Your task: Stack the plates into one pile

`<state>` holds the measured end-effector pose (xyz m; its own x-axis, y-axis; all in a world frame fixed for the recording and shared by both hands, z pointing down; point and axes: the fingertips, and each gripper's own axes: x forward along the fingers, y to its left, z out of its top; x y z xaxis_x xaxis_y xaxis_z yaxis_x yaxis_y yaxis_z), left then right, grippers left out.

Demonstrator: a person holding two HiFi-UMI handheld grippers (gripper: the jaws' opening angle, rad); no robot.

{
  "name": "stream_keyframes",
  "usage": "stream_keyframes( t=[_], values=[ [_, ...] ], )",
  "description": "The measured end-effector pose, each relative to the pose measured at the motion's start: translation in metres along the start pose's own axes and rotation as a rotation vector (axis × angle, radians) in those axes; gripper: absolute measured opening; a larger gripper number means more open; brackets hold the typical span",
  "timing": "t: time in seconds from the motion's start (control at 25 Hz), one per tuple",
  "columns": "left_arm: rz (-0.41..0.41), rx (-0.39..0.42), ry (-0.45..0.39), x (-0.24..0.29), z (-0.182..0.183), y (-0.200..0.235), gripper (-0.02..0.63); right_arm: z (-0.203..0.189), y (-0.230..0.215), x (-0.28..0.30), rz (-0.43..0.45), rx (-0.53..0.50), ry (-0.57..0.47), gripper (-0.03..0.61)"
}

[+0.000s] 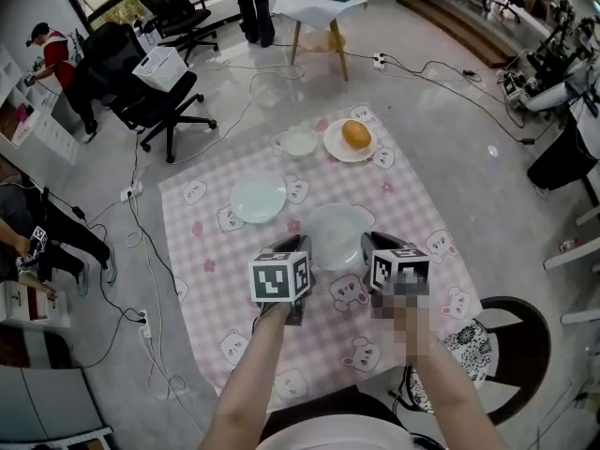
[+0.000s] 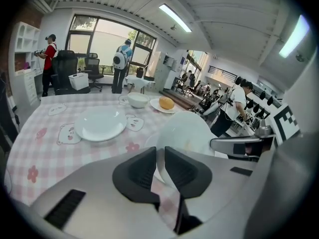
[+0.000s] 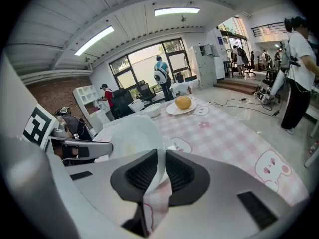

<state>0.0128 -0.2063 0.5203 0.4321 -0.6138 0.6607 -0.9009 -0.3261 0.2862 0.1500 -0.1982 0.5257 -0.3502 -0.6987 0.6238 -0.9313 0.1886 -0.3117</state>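
Note:
A white plate (image 1: 335,232) is held over the pink checked tablecloth (image 1: 216,279), slightly tilted, between my two grippers. My left gripper (image 1: 298,248) is shut on the plate's left rim, and my right gripper (image 1: 371,247) is shut on its right rim. The left gripper view shows the jaws (image 2: 159,156) pinching the plate (image 2: 184,131); the right gripper view shows the same grip (image 3: 160,158) on the plate (image 3: 129,136). A second empty white plate (image 1: 258,198) (image 2: 99,123) lies on the cloth further back to the left.
A small white bowl (image 1: 300,142) and a plate holding an orange bun (image 1: 349,141) sit at the cloth's far edge. Black office chairs (image 1: 141,92), floor cables (image 1: 141,279), a small white table (image 1: 314,7) and standing people surround the table. A round stool (image 1: 511,345) is at the right.

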Motion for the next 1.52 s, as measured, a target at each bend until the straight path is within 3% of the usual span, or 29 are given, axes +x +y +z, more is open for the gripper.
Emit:
stream_keyframes(
  t=[0.16,0.32,0.52,1.04,1.32,1.52],
  values=[
    [-0.007,0.027,0.046,0.027,-0.001,0.01,0.072,-0.005,-0.012,0.025,-0.018,0.015,0.041,0.063],
    [-0.027,0.005,0.08,0.04,0.0,0.018,0.072,-0.005,-0.017,0.041,-0.022,0.028,0.074,0.067],
    [-0.026,0.016,0.111,0.053,-0.005,0.021,0.074,-0.008,-0.024,0.052,-0.037,-0.01,0.099,0.072],
    [0.021,0.044,0.112,0.058,-0.012,0.03,0.081,-0.011,-0.022,0.065,-0.076,-0.097,0.098,0.078],
    [0.043,0.034,0.036,0.038,-0.008,0.036,0.092,0.004,-0.018,0.048,-0.103,-0.106,-0.007,0.075],
    [0.086,-0.006,-0.063,0.005,0.008,0.063,0.11,0.035,0.02,0.041,-0.02,-0.146,-0.112,0.075]
  ],
)
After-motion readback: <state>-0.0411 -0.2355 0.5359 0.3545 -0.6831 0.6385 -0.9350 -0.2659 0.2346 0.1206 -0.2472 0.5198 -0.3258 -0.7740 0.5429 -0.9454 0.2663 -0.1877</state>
